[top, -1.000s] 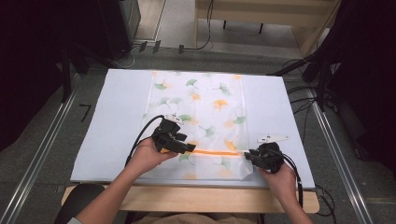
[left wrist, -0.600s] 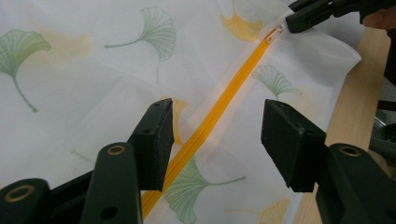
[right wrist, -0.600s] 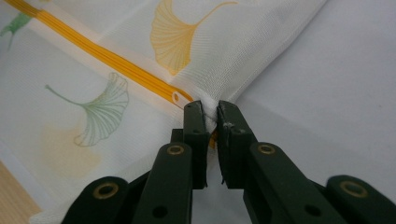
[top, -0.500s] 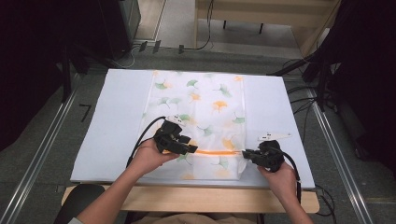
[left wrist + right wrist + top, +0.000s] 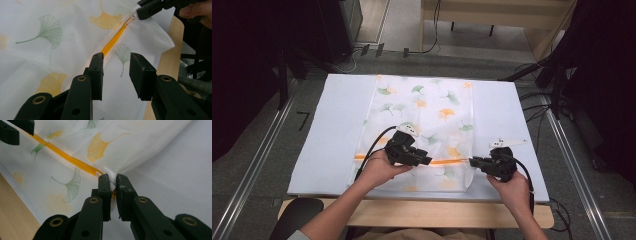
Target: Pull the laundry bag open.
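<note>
Right gripper: jaws clenched on the bunched white edge of the mesh bag at the end of the orange zipper, fabric visibly pinched between the pads in the right gripper view. Left gripper: jaws part-way apart and just now closing, standing over the bag with the zipper running up from beside one jaw; pads not pressing on the cloth, nothing gripped. Same left gripper view: other gripper's black jaws at upper right on the white zipper pull, bag corner lifted into a peak there, wooden table edge beyond it. High view: left gripper at mid-length of the zipper, right gripper at the bag's right side near its front corner, both held low by the person's hands. Bag lying flat, printed with green and yellow ginkgo leaves, on a white sheet covering the table. Pinch on the fabric legible from the right gripper view alone; from above, jaw spacing too small to judge.
</note>
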`<state>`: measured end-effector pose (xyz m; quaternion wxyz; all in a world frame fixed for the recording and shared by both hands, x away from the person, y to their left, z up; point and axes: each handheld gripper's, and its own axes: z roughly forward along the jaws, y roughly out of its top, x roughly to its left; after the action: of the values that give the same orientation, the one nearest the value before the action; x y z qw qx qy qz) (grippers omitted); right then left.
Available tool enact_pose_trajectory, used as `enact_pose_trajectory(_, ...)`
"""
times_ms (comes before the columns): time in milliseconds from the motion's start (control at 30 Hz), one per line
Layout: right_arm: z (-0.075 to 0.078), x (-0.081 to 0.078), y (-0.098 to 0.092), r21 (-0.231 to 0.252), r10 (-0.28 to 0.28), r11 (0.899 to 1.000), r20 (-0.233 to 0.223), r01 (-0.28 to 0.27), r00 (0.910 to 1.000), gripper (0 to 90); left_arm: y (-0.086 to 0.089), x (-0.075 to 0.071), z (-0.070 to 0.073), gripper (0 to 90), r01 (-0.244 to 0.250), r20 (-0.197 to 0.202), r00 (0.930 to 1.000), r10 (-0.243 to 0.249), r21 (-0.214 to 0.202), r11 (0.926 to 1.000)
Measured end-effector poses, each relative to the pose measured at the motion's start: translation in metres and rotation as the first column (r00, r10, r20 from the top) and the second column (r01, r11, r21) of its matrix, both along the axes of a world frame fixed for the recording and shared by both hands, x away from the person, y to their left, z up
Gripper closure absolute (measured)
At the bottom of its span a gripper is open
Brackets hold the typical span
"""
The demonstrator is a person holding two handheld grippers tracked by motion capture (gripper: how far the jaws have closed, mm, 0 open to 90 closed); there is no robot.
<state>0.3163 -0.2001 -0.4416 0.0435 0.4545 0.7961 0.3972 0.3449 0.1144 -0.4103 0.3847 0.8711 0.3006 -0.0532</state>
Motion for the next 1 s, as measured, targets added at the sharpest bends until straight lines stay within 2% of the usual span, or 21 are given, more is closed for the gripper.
enact_pose_trajectory(100, 0.003, 0.000, 0.003, -0.005, 0.011, 1.000, 0.011, -0.011, 0.9999, 84.5, -0.007, -0.001, -0.001, 65.3, 0.016, -0.001, 0.9999, -0.016, -0.001, 0.9999)
enact_pose_trajectory(167, 0.005, -0.001, 0.006, -0.014, 0.018, 1.000, 0.019, -0.018, 0.9997, 84.5, -0.013, -0.001, -0.002, 65.3, 0.025, 0.004, 0.9997, -0.025, 0.021, 0.9995)
enact_pose_trajectory(233, 0.006, -0.001, 0.007, -0.018, 0.025, 1.000, 0.021, -0.024, 0.9995, 84.5, -0.014, -0.001, -0.002, 65.2, 0.026, 0.006, 0.9996, -0.026, 0.025, 0.9993)
enact_pose_trajectory(267, 0.006, -0.001, 0.008, -0.021, 0.025, 0.999, 0.021, -0.024, 0.9995, 84.5, -0.016, -0.002, -0.003, 65.3, 0.030, 0.004, 0.9995, -0.031, 0.015, 0.9994)
enact_pose_trajectory(433, 0.008, -0.002, 0.009, -0.012, 0.038, 0.999, 0.021, -0.038, 0.9990, 84.5, -0.023, -0.003, -0.002, 65.9, 0.035, 0.026, 0.9991, -0.035, 0.019, 0.9992)
enact_pose_trajectory(533, 0.008, -0.002, 0.011, -0.010, 0.043, 0.999, 0.022, -0.042, 0.9988, 84.5, -0.028, -0.002, -0.002, 68.2, 0.033, 0.023, 0.9992, -0.033, 0.016, 0.9993)
enact_pose_trajectory(633, 0.009, -0.002, 0.013, -0.009, 0.050, 0.999, 0.023, -0.049, 0.9985, 84.5, -0.034, -0.002, -0.003, 68.5, 0.038, 0.028, 0.9988, -0.039, 0.036, 0.9986)
enact_pose_trajectory(733, 0.009, -0.002, 0.015, -0.010, 0.058, 0.998, 0.026, -0.058, 0.9980, 84.4, -0.039, -0.003, -0.006, 68.5, 0.039, 0.033, 0.9987, -0.039, 0.028, 0.9989)
enact_pose_trajectory(867, 0.009, -0.002, 0.016, -0.004, 0.062, 0.998, 0.028, -0.062, 0.9977, 84.4, -0.044, -0.003, -0.008, 68.8, 0.051, 0.041, 0.9978, -0.052, 0.020, 0.9985)
enact_pose_trajectory(1000, 0.010, -0.002, 0.017, 0.002, 0.061, 0.998, 0.026, -0.061, 0.9978, 84.4, -0.052, -0.004, -0.010, 71.2, 0.076, 0.043, 0.9961, -0.078, 0.031, 0.9966)
